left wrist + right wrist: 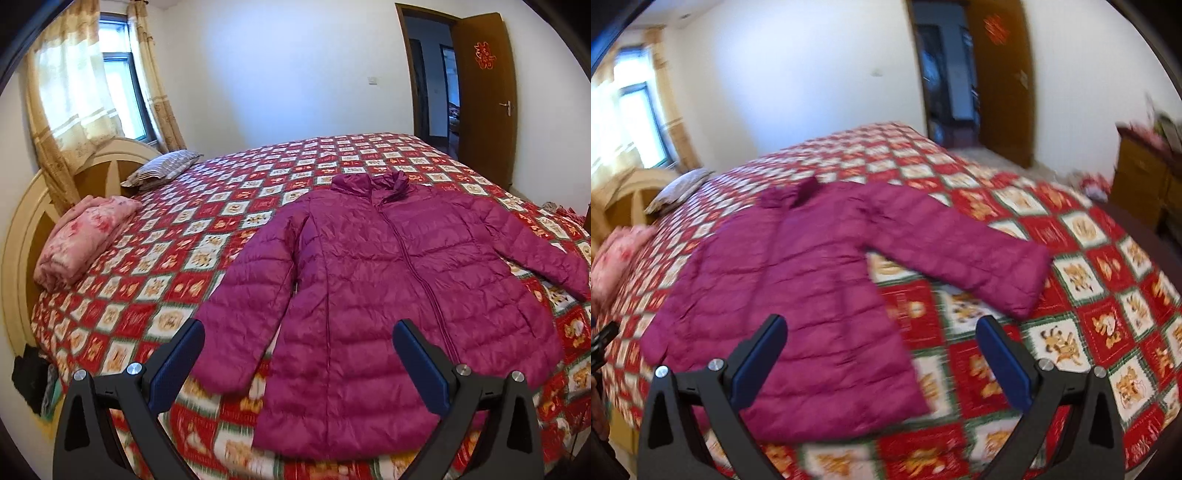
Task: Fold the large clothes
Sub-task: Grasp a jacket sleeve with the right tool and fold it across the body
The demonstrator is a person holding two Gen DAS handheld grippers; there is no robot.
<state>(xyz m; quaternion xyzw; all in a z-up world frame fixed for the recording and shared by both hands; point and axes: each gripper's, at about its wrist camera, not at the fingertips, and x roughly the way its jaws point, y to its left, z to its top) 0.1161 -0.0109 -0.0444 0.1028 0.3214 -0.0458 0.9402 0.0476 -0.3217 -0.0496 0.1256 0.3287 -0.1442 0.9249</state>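
Nearest the left wrist camera, at 6 o'clock: left gripper (pixel 297 352), jaws spread wide, nothing between the blue pads (pixel 177 369), poised above the hem of a magenta puffer jacket (pixel 369 295). Jacket laid flat and front-up on a bed (pixel 155 295) dressed in a red, white and green checked cover; zip closed up the middle, collar away at 12 o'clock, one sleeve lying down along the body toward 8 o'clock, cuff just beside the left pad, the other sleeve angled out toward 3 o'clock. Farther off at 9 o'clock, a folded pink blanket (pixel 85 240) resting on the cover near a cream and wood headboard (pixel 22 236); beyond it at 10 o'clock, a striped pillow (pixel 162 168). At the far end, a curtained window (pixel 118 74) around 10 to 11 o'clock and an open wooden door (pixel 484 96) around 1 o'clock. From the right wrist camera, blurred throughout: right gripper (pixel 882 350) likewise agape and empty at 6 o'clock, hovering over the jacket's lower right corner and the bare cover beside it. Outstretched sleeve ending around 2 o'clock of that gripper, cuff flat on the cover. Wooden cabinet (pixel 1137 181) out at 2 o'clock past the bed's edge, items on top too smeared to make out.
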